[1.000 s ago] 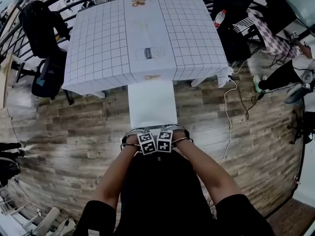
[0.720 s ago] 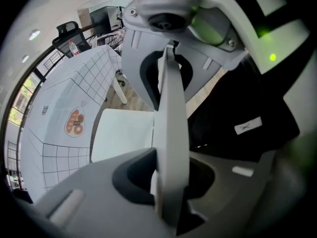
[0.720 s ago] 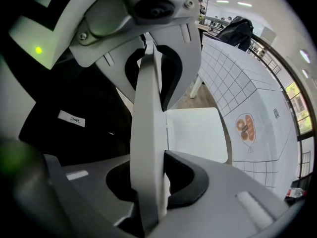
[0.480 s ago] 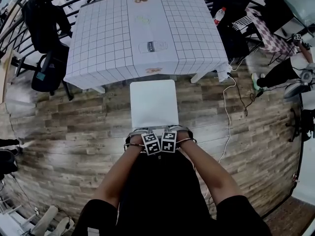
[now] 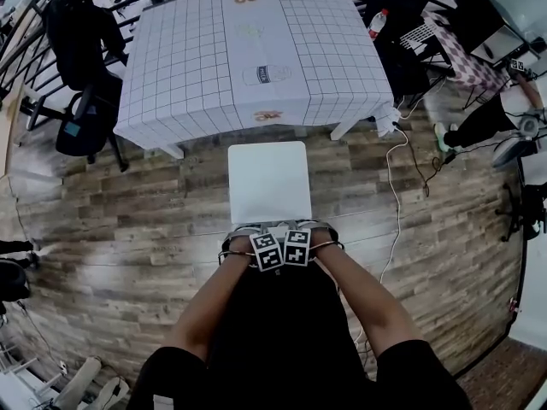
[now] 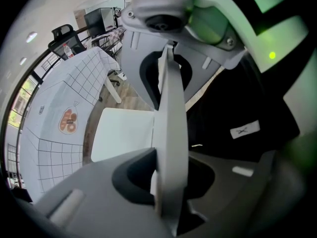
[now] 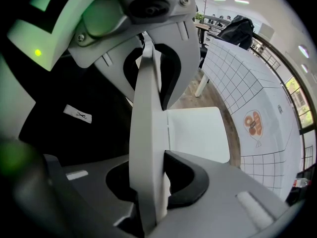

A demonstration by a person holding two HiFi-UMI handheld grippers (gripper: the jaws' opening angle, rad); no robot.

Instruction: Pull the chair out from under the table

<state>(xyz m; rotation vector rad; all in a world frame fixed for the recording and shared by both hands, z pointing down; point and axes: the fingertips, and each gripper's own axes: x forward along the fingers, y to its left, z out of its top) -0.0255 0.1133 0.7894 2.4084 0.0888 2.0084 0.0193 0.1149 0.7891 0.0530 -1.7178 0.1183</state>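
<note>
Left claw (image 5: pixel 261 239) and right claw (image 5: pixel 299 236) both pinch the chair (image 5: pixel 268 180) by its backrest (image 6: pixel 171 108), and it's sitting just clear of the counter (image 5: pixel 188 67). Thin edge grip though, so a jerky tug could slip them off or tip it.

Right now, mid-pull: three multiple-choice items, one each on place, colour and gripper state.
1. Relative to the table, the chair seat is: A under it; B clear of it, toward the person; C on it.
2. Seat colour: A black; B white; C red.
3. Left gripper: A open, empty; B shut on the backrest; C shut on a bottle.
Answers: B, floor shows between seat and table; B, white in every view; B, jaws clamp the white panel.
</note>
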